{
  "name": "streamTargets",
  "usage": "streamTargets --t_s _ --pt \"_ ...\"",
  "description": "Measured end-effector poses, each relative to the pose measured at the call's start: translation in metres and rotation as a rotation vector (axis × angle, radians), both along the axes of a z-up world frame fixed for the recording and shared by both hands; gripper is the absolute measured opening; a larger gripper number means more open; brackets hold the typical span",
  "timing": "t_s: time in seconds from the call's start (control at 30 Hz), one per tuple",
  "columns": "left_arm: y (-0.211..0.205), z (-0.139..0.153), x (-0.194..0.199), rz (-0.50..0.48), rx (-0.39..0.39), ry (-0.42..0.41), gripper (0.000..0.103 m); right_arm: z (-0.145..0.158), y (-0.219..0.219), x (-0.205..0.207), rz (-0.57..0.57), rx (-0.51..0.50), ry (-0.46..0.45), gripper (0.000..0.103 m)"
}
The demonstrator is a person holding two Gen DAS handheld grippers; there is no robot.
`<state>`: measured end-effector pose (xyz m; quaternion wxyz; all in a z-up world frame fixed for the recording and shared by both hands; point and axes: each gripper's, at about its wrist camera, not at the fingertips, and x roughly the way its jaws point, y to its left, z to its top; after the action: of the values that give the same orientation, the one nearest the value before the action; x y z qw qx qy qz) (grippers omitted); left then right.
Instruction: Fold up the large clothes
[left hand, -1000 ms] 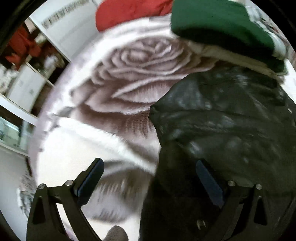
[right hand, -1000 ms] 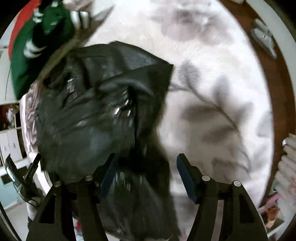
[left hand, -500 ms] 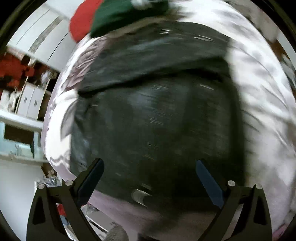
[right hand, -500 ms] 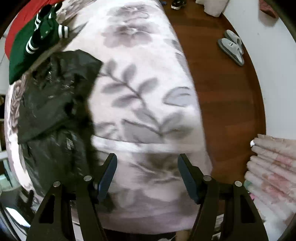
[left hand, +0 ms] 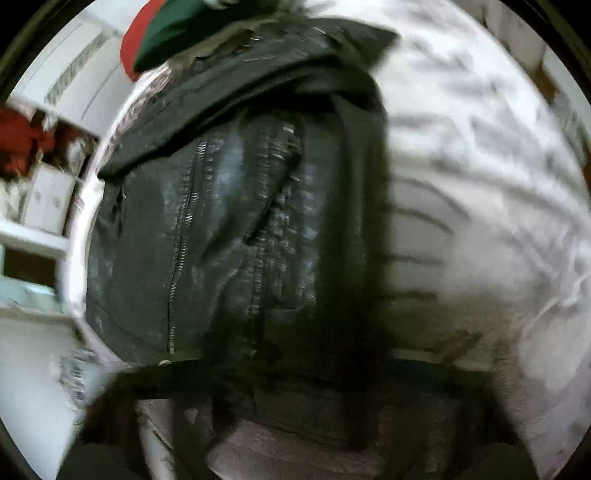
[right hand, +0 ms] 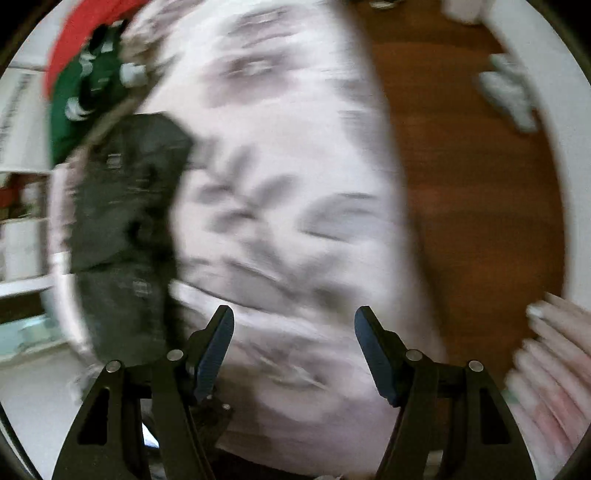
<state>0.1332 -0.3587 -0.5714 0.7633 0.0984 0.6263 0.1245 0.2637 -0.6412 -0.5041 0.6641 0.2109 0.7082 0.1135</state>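
**Black jacket on the floral blanket, right claw spread above it**

The bed (right hand: 295,155) fills most of both views, covered by a pale blanket (left hand: 480,184) printed with grey leaves and flowers. Beside it runs a brown wooden floor (right hand: 461,184), with a pair of light slippers (right hand: 509,96) near the wall.

The black jacket (left hand: 229,221) lies on the blanket toward the bed's left side. In the left wrist view it looks shiny and creased, with a metal zip (left hand: 181,236) running down it and a flap folded across its top. The right wrist view shows it as a dark, blurred strip along the left of the bed.

Past the jacket's far end sit a green garment (right hand: 81,107) with white stripes and a red one (right hand: 77,29) behind it, near the bed's far corner.

The right claw (right hand: 294,350) hangs over the near blanket with its fingers (right hand: 216,350) spread wide, holding nothing.

The left claw (left hand: 295,406) shows only as a dark smear across the bottom of its own view; spread or closed, I cannot tell.

At the lower right of the right wrist view is a stack of pinkish folded cloth (right hand: 546,369).
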Motion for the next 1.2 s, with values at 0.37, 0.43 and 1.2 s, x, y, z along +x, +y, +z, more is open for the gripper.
streamTargets --t_s 0.37,0.43,1.2 --pt "0.045 0.046 -0.006 -0.002 -0.134 -0.092 0.006 -0.12 0.135 0.104 -0.077 0.458 0.141 0.079" --pt "0.051 0.051 -0.006 -0.001 -0.157 -0.099 0.006 -0.112 0.139 0.105 -0.146 0.488 0.125 0.053" --pt "0.398 0.05 -0.037 0.542 -0.649 -0.125 0.006 -0.003 0.615 0.123 0.39 -0.238 -0.011 0.02"
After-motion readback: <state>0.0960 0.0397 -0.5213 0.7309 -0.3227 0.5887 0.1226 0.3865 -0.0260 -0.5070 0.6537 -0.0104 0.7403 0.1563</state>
